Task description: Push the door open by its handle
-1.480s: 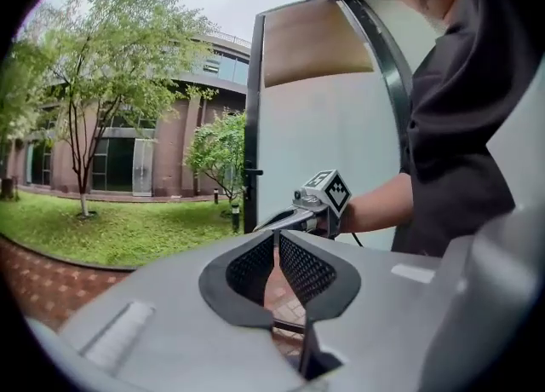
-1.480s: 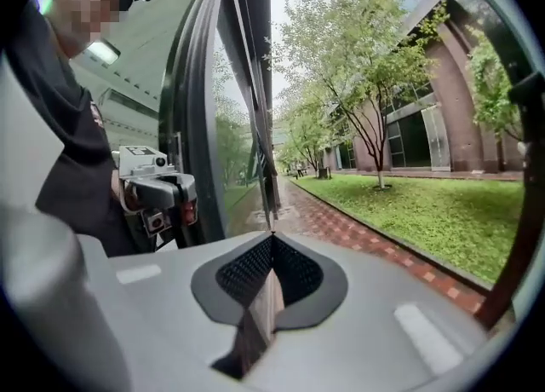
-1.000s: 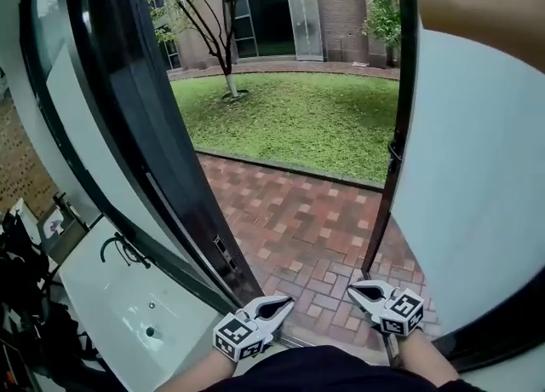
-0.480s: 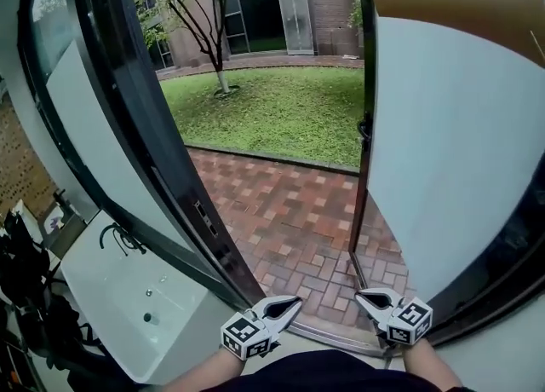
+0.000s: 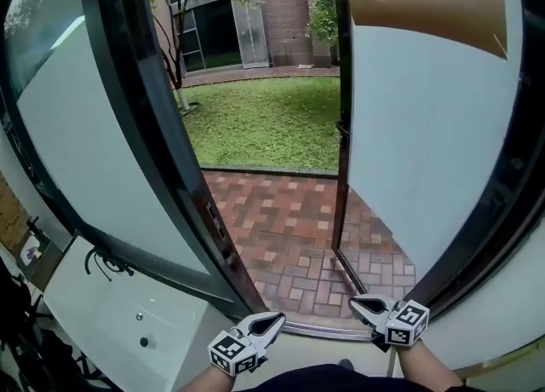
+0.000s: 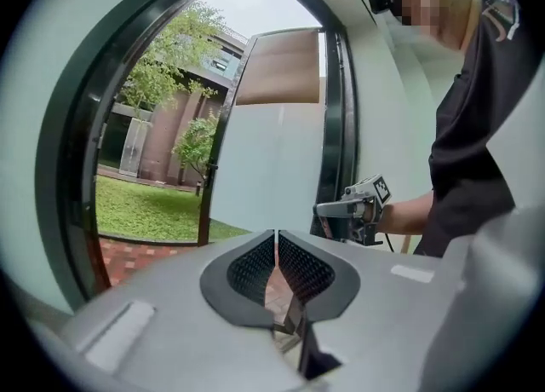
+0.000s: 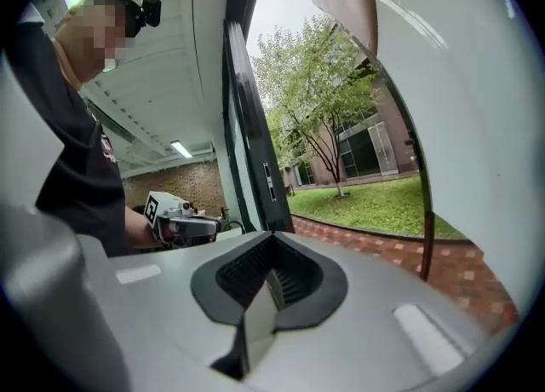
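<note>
The doorway stands open between two glass door leaves. The left leaf (image 5: 128,143) has a dark frame and a lock plate (image 5: 212,214) on its edge; that edge (image 7: 249,126) also shows in the right gripper view. The right leaf (image 5: 426,135) is frosted, with brown paper at its top and a latch (image 5: 341,129) on its dark edge. Neither gripper touches a door. My left gripper (image 5: 271,323) hangs low at the threshold, jaws closing tip to tip on nothing. My right gripper (image 5: 361,303) is beside it, shut and empty. Each shows in the other's view: right gripper (image 6: 334,208), left gripper (image 7: 201,227).
Red brick paving (image 5: 289,237) and a lawn (image 5: 264,126) with a tree and a brick building lie beyond the doorway. A white surface with a black curved fitting (image 5: 102,261) sits at the lower left. A person's dark-clad torso (image 6: 477,126) is close behind the grippers.
The head view has swung, so the opening now sits further left and looks narrower. Both grippers stay low at the threshold, shut and empty, the left one lower in the frame.
</note>
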